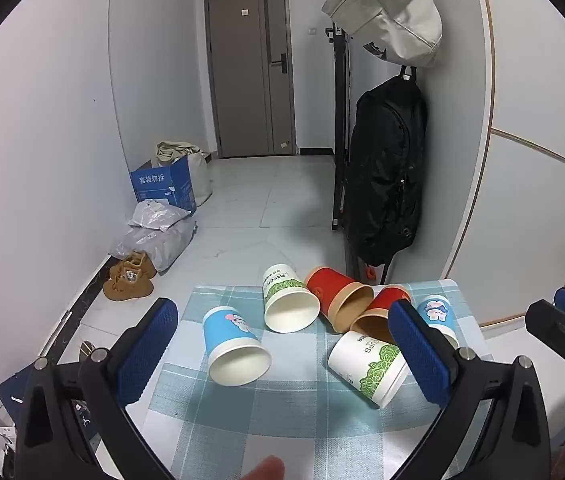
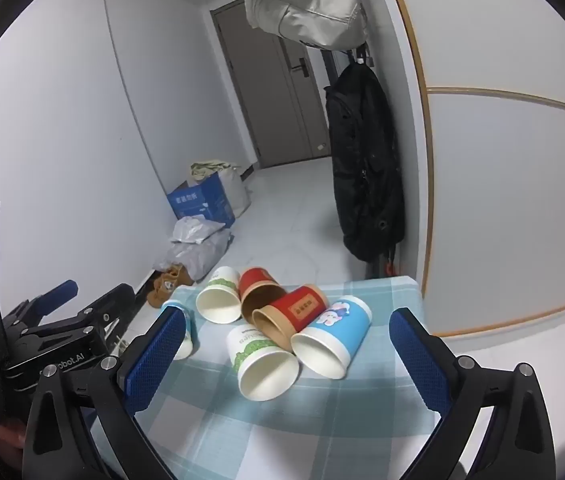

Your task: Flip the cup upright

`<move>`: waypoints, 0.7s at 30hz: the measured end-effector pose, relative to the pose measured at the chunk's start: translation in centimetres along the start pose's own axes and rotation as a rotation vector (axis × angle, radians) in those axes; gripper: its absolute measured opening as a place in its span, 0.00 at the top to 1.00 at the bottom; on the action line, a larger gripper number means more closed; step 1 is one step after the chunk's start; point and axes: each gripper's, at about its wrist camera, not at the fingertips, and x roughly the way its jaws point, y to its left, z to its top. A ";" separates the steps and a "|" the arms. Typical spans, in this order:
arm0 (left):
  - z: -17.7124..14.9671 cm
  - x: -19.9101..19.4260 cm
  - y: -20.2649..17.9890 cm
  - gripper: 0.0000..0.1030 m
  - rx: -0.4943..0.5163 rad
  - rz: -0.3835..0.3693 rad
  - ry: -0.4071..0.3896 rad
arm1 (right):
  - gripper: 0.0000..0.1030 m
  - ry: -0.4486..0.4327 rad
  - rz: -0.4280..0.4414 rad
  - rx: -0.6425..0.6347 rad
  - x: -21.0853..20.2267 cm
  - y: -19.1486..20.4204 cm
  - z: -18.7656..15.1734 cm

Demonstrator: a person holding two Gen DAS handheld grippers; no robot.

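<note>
On the checked counter (image 2: 322,420) six paper cups (image 2: 268,364) lie tipped; both grippers' fingers (image 1: 148,350) (image 2: 418,356) spread apart, holding nothing

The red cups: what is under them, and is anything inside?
The two red cups lie on the checked cloth; the nearer leans on a white cup. Their brown insides look empty, but the bottoms are hidden.

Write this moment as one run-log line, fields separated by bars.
step: approach | left hand-held gripper: open, empty | right hand-held gripper: open, empty | paper cups: six, all lying on side | checked cloth: under cups
</note>
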 end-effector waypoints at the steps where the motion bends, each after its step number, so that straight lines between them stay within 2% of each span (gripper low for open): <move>1: 0.0 0.0 0.0 0.01 -0.002 -0.001 -0.005 | 0.00 0.001 0.002 0.006 0.0 0.1 0.0; 21: 0.2 0.2 -0.2 0.01 -0.020 -0.029 0.027 | 0.00 -0.007 -0.008 0.025 -0.3 0.1 0.1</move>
